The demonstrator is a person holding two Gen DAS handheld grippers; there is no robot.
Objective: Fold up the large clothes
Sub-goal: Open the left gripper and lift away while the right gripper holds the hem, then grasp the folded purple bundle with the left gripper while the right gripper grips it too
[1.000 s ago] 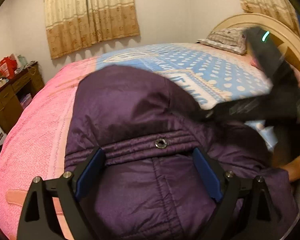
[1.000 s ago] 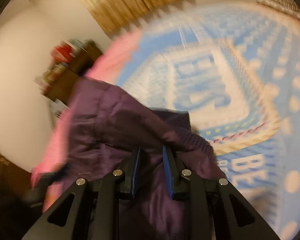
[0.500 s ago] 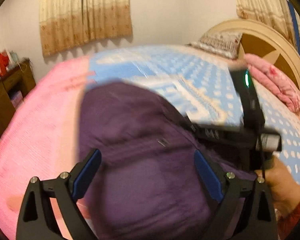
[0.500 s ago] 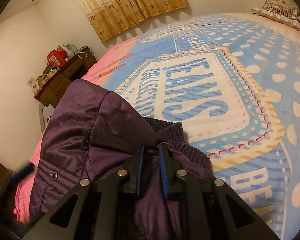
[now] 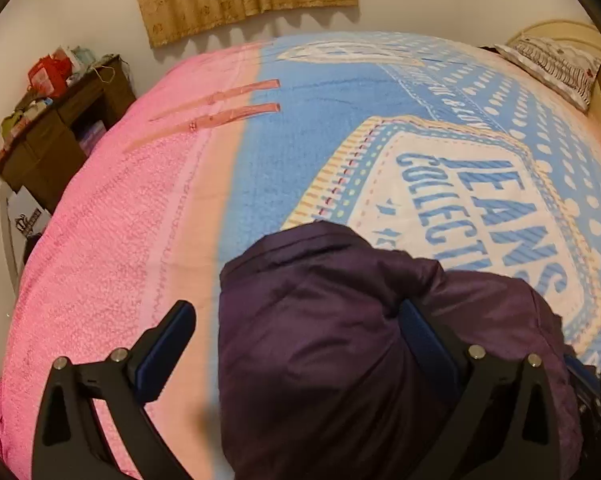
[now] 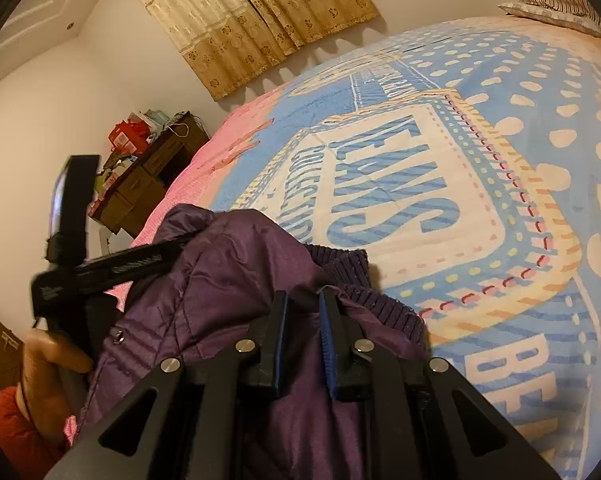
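A dark purple padded jacket (image 5: 340, 340) lies bunched on the bed near its front edge; it also shows in the right wrist view (image 6: 228, 280), with a ribbed knit hem (image 6: 360, 276). My left gripper (image 5: 296, 340) is open wide, its fingers either side of the jacket's left part, one finger over the pink cover. My right gripper (image 6: 303, 320) is shut on a fold of the jacket by the ribbed hem. The left gripper's body and the hand holding it show at the left of the right wrist view (image 6: 72, 272).
The bed cover (image 5: 340, 140) is blue and white with lettering, pink (image 5: 100, 240) on the left side. A dark wooden cabinet (image 5: 56, 136) with clutter stands by the wall at left. A pillow (image 5: 552, 64) lies at the far right. Curtains hang behind.
My left gripper has swung left and lifted its view, so the jacket now fills less of it. My right gripper stays shut on the jacket's fold and has shifted slightly.
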